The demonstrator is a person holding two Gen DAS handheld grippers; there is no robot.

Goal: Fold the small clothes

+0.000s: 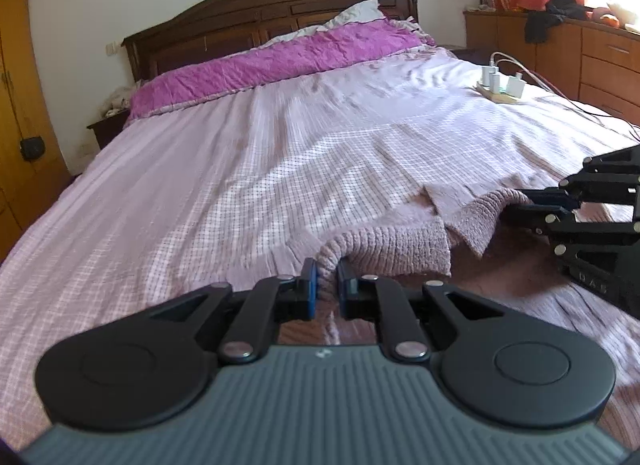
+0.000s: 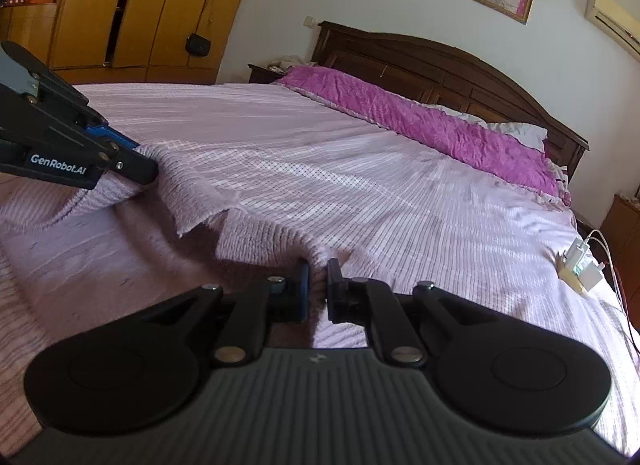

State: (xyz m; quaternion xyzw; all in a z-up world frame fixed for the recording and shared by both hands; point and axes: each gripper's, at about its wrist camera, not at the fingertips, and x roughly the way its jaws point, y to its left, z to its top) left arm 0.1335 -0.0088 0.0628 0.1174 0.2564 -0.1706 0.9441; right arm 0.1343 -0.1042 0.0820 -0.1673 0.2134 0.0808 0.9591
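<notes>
A pale pink knitted garment (image 1: 396,249) with a ribbed hem hangs just above the checked pink bedsheet (image 1: 240,169) and casts a shadow under itself. My left gripper (image 1: 327,265) is shut on one end of that hem, and the cloth bunches between the blue pads. To the right, my right gripper (image 1: 520,201) pinches the other end. In the right wrist view the right gripper (image 2: 318,269) is shut on a fold of the garment (image 2: 248,233). The left gripper (image 2: 144,169) grips the far corner at the left. The hem stretches between them.
A purple quilt (image 1: 280,61) lies along the dark wooden headboard (image 1: 260,13). A power strip with white chargers and cables (image 1: 500,85) sits on the bed's right side. A wooden dresser (image 1: 580,53) stands to the right, and a wardrobe (image 2: 140,9) to the left.
</notes>
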